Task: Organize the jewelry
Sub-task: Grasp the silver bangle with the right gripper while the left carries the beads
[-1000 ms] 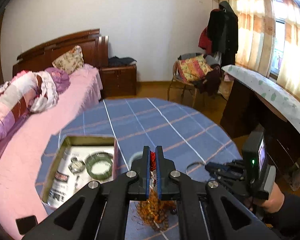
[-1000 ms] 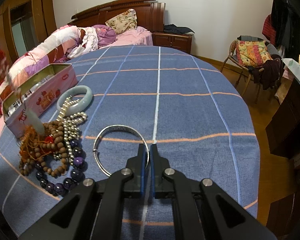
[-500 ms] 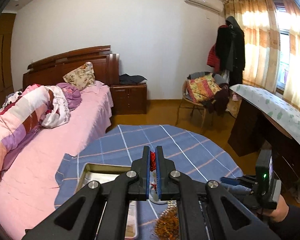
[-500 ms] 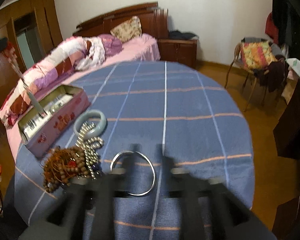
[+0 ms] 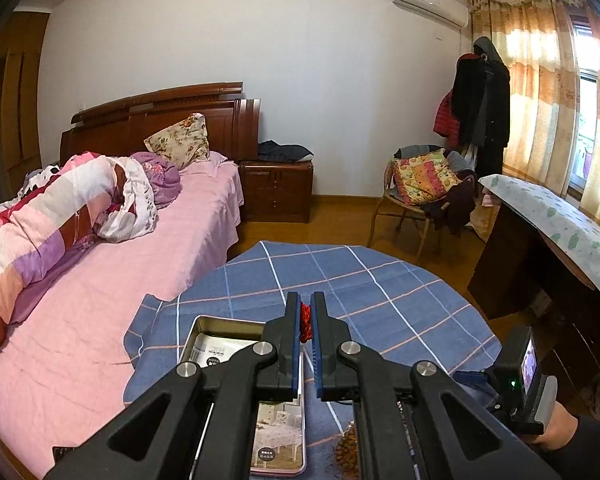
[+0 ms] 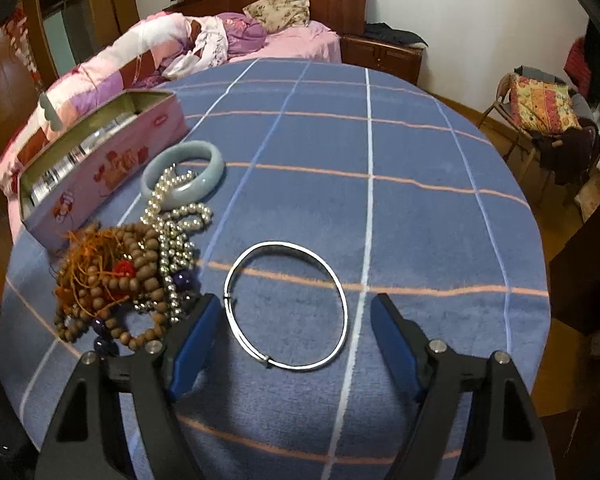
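My left gripper [image 5: 305, 316] is shut on a red cord [image 5: 305, 322], held high above the open tin box [image 5: 204, 334]; its pale pendant [image 6: 48, 110] hangs over the pink tin box [image 6: 112, 172] in the right wrist view. My right gripper [image 6: 296, 308] is open and wide, low over the thin silver bangle [image 6: 286, 306], which lies between its fingers on the blue tablecloth [image 6: 400, 216]. To the left lies a pile of wooden beads [image 6: 112, 280], silver beads [image 6: 176, 232] and a pale jade bangle [image 6: 182, 172].
The table's round edge drops to the floor on the right [image 6: 540, 264]. A pink bed [image 5: 80, 300] lies close behind the tin. A chair with a cushion [image 5: 424, 178] and a dark desk [image 5: 540, 248] stand on the right.
My left gripper has risen well above the table with the cord and pendant. My right gripper has opened from shut and come down around the silver bangle.
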The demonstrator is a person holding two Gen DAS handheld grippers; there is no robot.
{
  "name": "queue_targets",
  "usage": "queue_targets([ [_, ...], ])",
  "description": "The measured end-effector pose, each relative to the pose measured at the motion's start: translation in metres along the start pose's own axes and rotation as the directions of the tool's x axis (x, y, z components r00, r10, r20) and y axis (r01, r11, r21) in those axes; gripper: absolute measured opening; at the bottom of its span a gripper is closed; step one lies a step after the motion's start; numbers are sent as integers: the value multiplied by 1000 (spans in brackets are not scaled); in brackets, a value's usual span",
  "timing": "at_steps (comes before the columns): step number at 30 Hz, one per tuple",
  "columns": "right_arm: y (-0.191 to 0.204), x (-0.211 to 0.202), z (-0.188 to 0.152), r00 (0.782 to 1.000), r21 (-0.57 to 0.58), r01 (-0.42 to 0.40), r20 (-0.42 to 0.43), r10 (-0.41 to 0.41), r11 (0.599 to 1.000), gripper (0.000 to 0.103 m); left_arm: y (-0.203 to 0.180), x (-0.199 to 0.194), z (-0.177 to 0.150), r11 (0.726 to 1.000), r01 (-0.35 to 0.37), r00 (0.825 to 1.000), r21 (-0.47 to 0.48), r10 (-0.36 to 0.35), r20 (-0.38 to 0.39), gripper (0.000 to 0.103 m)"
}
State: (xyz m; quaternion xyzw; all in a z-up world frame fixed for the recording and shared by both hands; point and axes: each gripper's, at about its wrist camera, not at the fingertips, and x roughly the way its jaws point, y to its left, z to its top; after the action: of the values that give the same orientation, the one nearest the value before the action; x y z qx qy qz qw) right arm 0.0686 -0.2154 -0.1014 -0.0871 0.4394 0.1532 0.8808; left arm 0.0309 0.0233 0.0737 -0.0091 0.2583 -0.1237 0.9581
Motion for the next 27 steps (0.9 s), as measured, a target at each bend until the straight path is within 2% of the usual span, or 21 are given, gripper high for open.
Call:
queue_targets([
  [3,0,-1,-2,1000,-15,10,3,-10,1000,76,3,3,-1,1000,-1,1000,-8,1,-10,4],
  [4,0,-2,-2,1000,-11,9,6,-9,1000,66,4,4,-1,1000,-2,1000,-10,2,-13,4],
  [8,0,-2,0,1000,1,11,6,-11,1000,65,9,6,-3,1000,-6,1000,-13,6,-21,4],
  [16,3,-18,19,997,25,10,71,-12,1000,65,24,8,0,999,-39,999,-25,38,-24,4],
  [27,64,-31,72,983,-94,-33,176,49,995,64,48,15,-10,993,-109,993,-48,107,-55,4],
])
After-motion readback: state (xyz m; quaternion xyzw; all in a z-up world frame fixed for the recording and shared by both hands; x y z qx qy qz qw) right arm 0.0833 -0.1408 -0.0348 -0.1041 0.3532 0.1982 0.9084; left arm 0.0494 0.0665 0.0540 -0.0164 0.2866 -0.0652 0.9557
